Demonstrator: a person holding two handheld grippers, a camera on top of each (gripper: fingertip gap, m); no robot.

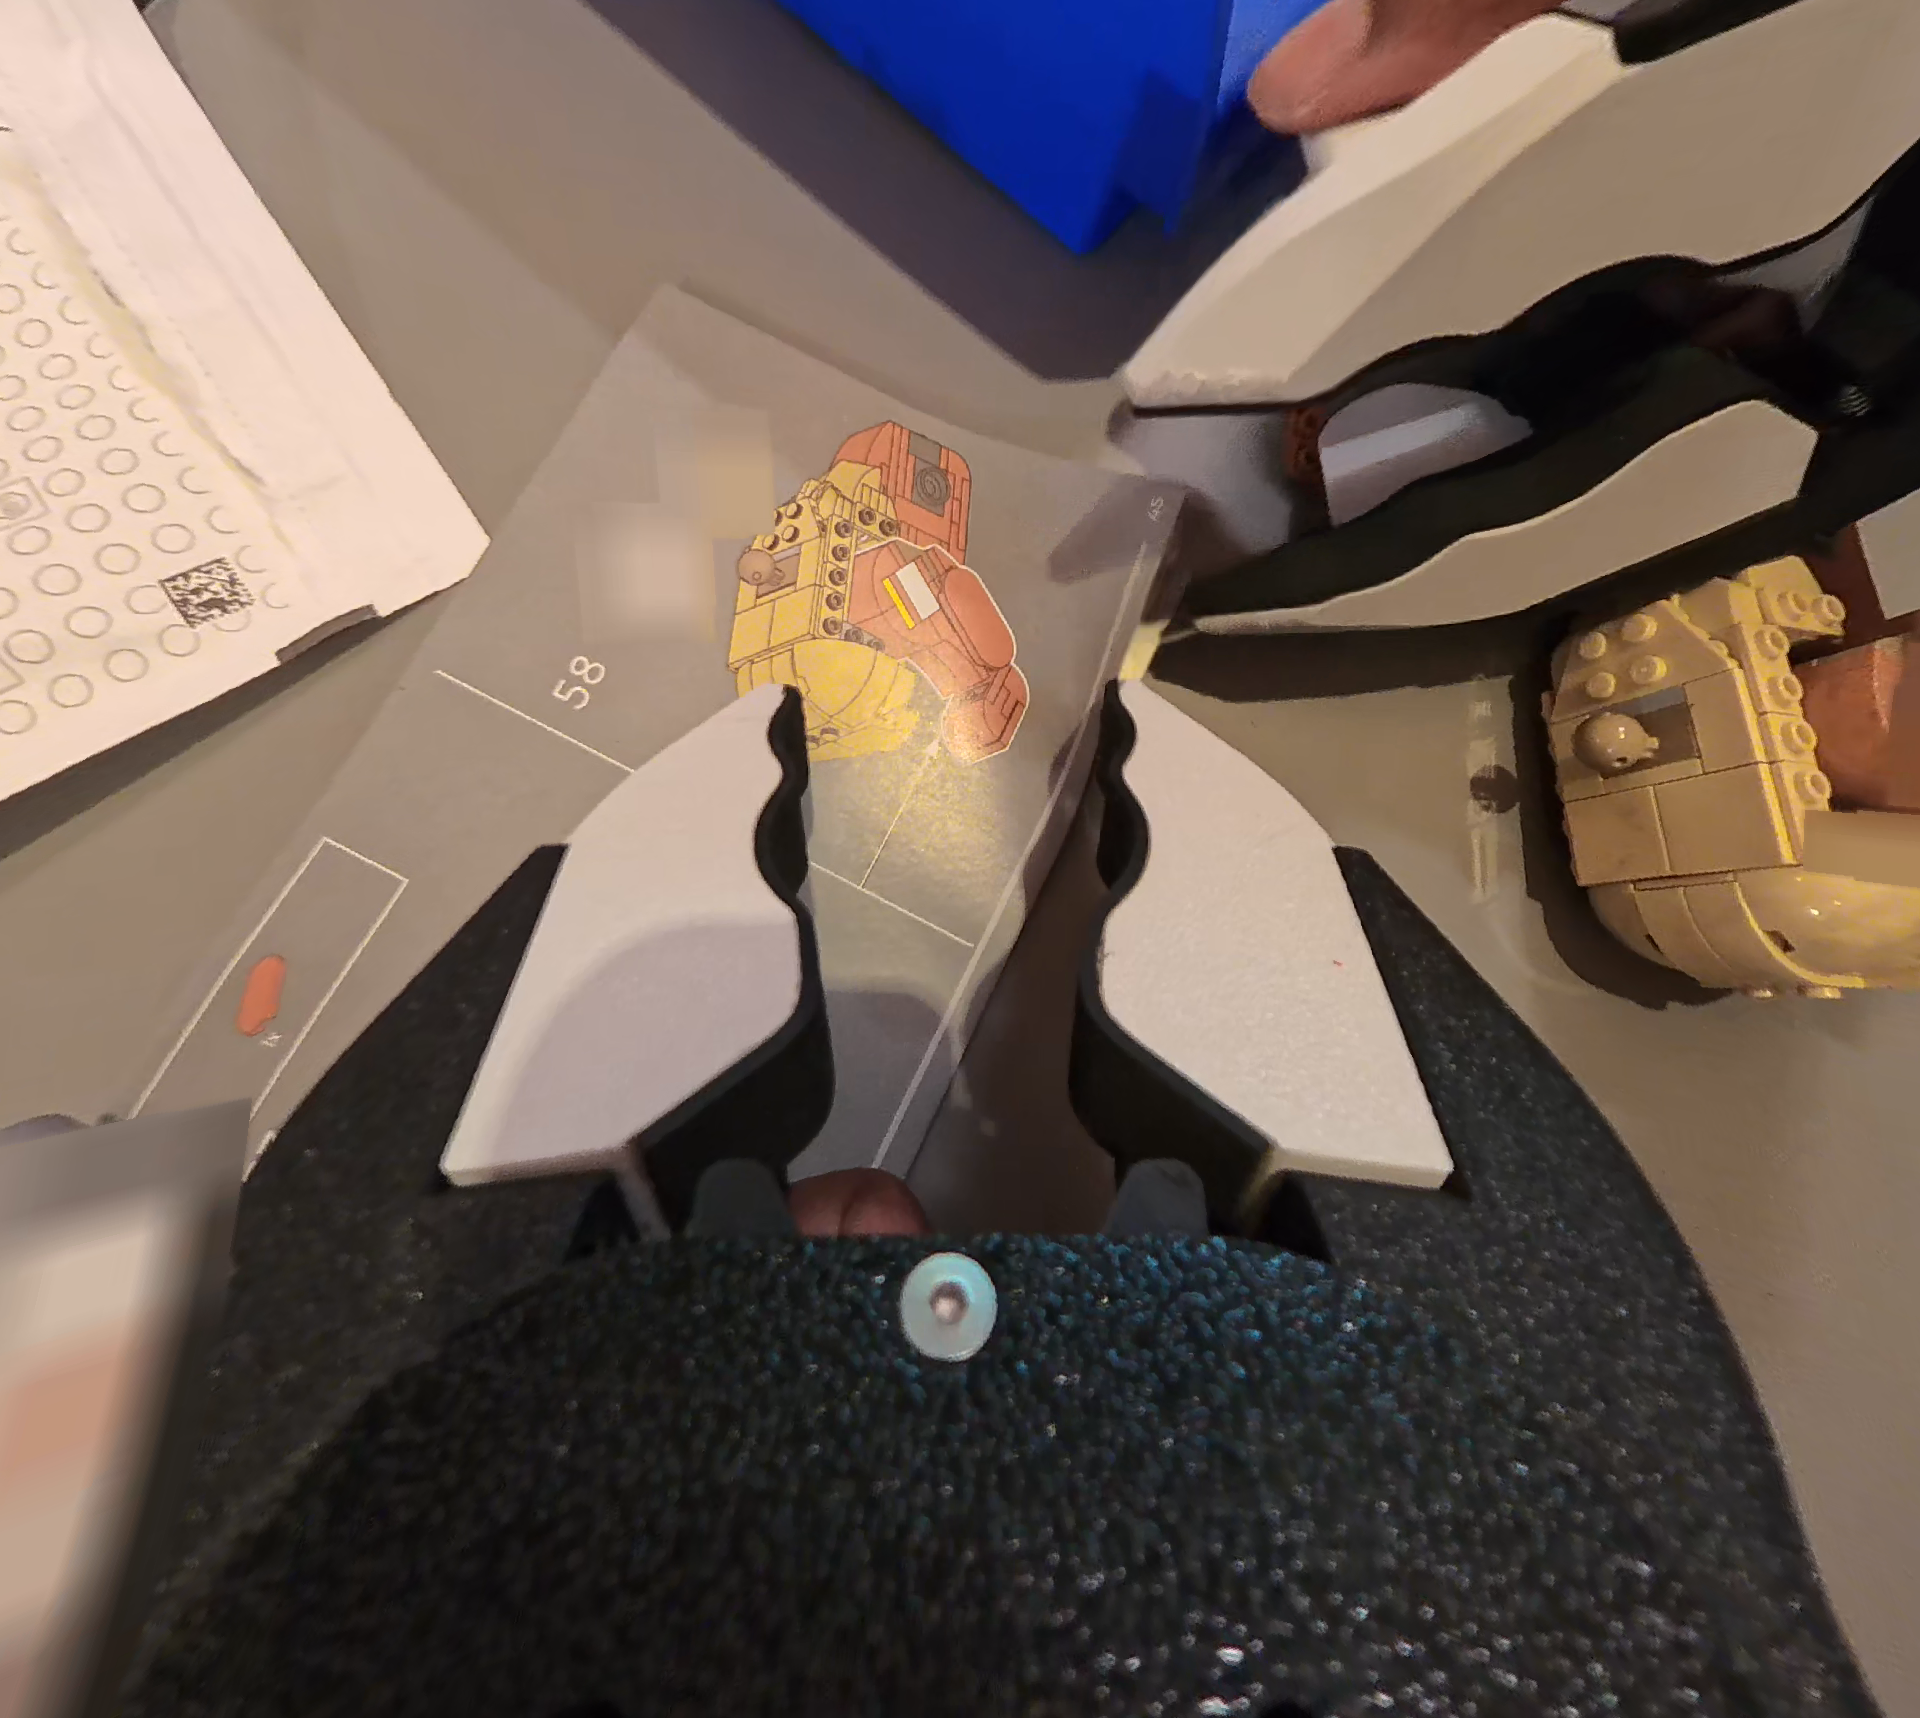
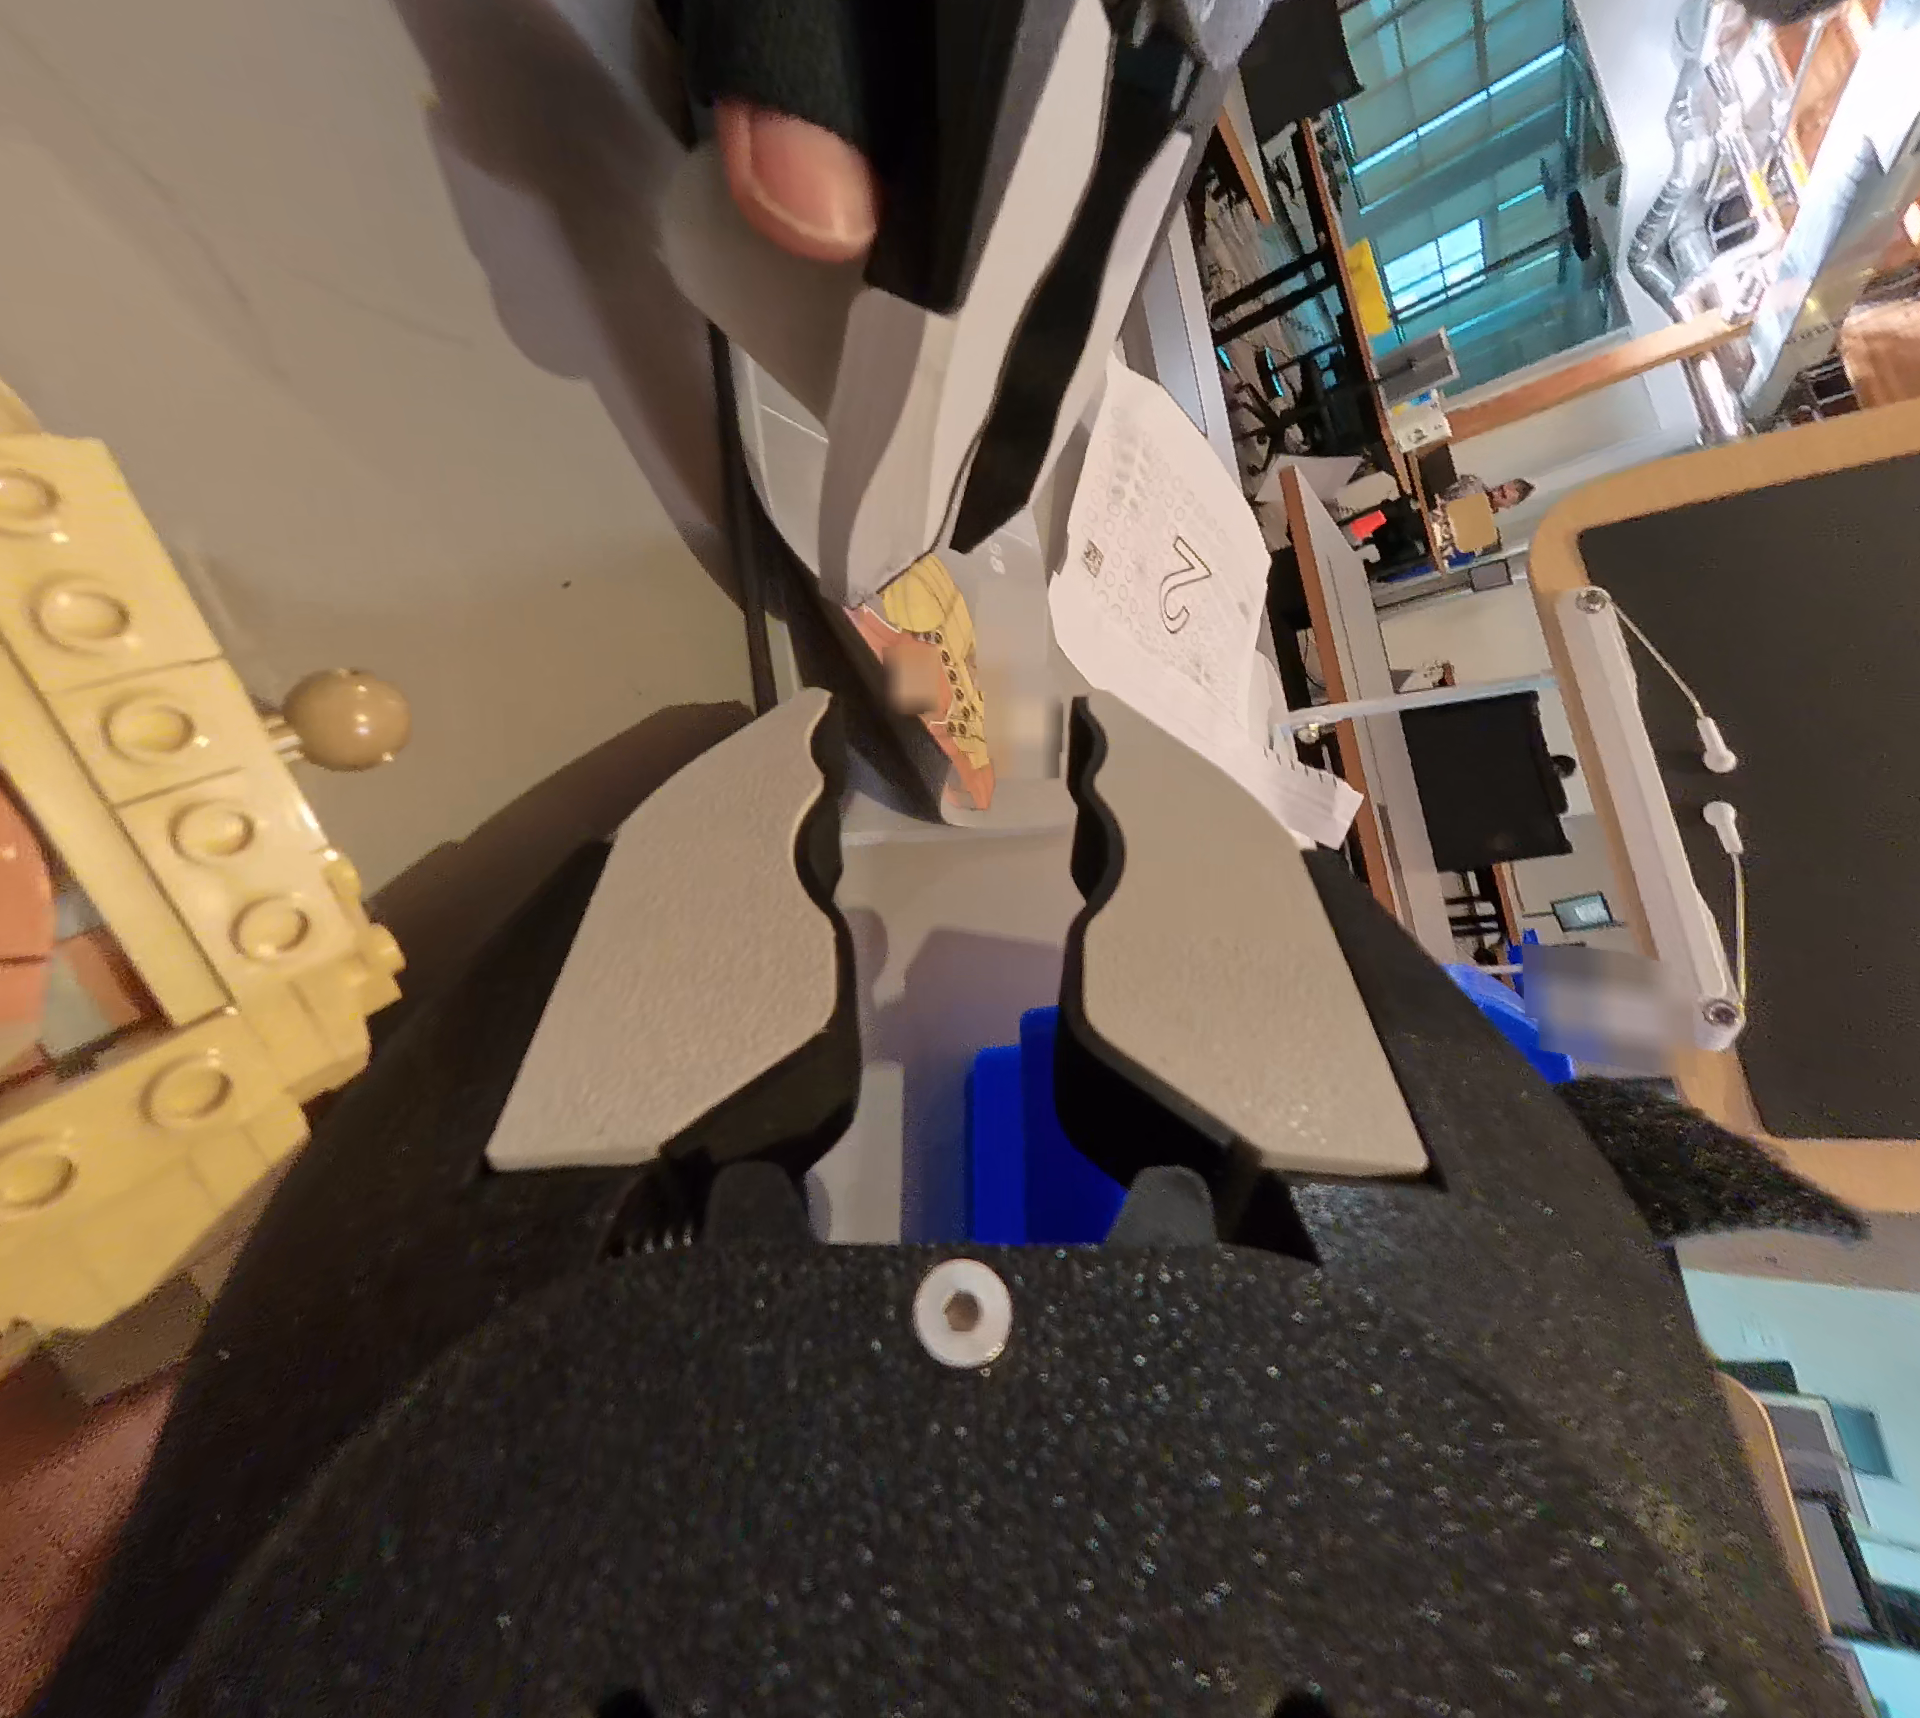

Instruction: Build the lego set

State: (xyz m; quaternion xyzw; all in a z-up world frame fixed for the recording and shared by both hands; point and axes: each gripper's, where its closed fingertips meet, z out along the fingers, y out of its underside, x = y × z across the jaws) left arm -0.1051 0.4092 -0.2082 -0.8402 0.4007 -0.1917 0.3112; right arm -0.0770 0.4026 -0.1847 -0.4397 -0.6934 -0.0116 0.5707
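Between the half-open left tongs [image 1: 951, 702] stands the raised right edge of a booklet [image 1: 623, 629] page. The page runs up through the gap, and I cannot tell whether either pad touches it. The booklet lies open on the grey counter [image 1: 416, 162], showing a drawing of the tan and brown model. The right tongs [image 1: 1153, 525] reach in from the far right with a moderate gap, their tips at the page's far corner. A small brown shape sits deep in that gap, but I cannot tell whether it is held or only lies behind. In the right wrist view those tongs [image 2: 951, 723] look empty.

The model [image 1: 1683, 785] itself rests on the counter at the right, just beside the right tongs and apart from the booklet.

The step looks like turning or flattening a page to read the next stage. To do it well, close the left tongs lightly on the page near its free edge rather than at the spine. Carry it over in an arc so the paper does not crease, and let the right tongs press it flat.

Room is tight on the right, where the model's studded side and small ball knob [image 2: 348, 718] stand close to the right tongs. A careless sweep could knock them. A blue bin [image 1: 987, 6] blocks the far side, and a white bag [image 1: 156, 421] overlaps the counter at the left. The clearest space is near, toward the holder.
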